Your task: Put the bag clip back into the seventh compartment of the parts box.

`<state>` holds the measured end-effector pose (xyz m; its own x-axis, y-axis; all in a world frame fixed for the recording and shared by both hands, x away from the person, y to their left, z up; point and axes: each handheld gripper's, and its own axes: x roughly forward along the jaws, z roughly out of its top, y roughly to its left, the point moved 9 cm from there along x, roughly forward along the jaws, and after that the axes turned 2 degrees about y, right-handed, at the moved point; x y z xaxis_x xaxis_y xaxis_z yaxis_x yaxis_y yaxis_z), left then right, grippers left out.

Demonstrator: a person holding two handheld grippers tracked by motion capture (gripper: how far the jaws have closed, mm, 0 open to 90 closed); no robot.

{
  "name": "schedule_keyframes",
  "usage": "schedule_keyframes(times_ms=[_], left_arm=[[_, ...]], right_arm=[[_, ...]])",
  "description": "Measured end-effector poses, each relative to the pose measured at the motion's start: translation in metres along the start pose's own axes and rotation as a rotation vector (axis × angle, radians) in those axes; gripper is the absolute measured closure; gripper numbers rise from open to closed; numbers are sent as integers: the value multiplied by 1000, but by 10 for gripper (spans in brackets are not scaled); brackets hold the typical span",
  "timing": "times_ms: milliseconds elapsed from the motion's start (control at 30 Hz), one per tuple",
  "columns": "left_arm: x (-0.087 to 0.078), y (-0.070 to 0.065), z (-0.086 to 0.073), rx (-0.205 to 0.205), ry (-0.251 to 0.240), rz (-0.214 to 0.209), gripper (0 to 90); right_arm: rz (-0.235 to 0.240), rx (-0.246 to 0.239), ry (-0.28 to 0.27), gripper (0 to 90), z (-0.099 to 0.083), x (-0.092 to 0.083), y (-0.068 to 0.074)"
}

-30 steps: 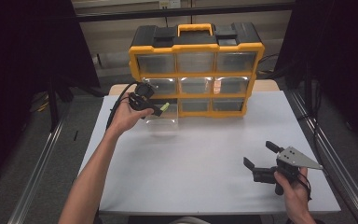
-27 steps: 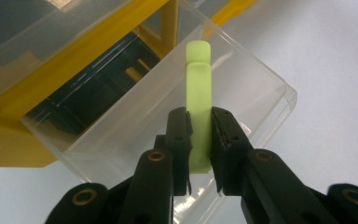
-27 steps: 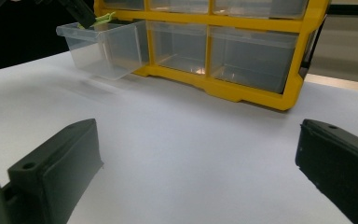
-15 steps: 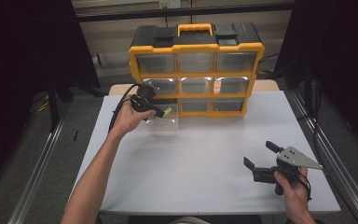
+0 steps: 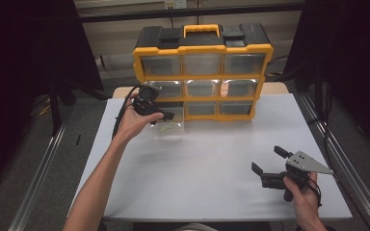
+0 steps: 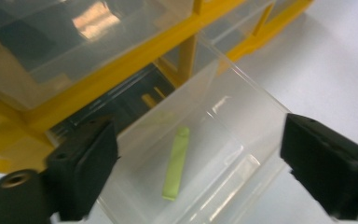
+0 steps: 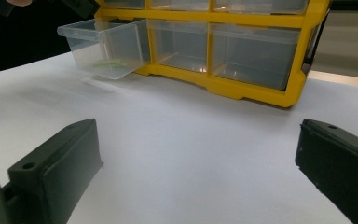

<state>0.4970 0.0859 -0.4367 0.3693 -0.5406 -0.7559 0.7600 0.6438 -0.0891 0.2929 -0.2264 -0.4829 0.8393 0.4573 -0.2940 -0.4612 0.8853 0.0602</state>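
Clear plastic drawer, pulled out of the yellow organiser, holds a pale green strip lying free between the left gripper's just-opened fingers, while the right gripper's fingers gape over bare table.

table: white, bare | floor: grey | curtains: dark, both sides

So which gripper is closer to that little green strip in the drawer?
Left. The left gripper hangs right above the open drawer holding the green strip, jaws open. The right gripper sits far off near the table's front edge.
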Motion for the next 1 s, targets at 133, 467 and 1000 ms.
schedule_keyframes(times_ms=[133, 467, 1000], left_arm=[[0, 0, -1, -34, -26, -52, 68], [-9, 1, 1, -11, -219, 81, 33], [-27, 2, -7, 3, -472, 166, 34]], right_arm=[[-2, 12, 5, 0, -1, 1, -2], [-10, 11, 8, 0, -2, 1, -3], [-22, 3, 10, 0, -1, 1, -2]])
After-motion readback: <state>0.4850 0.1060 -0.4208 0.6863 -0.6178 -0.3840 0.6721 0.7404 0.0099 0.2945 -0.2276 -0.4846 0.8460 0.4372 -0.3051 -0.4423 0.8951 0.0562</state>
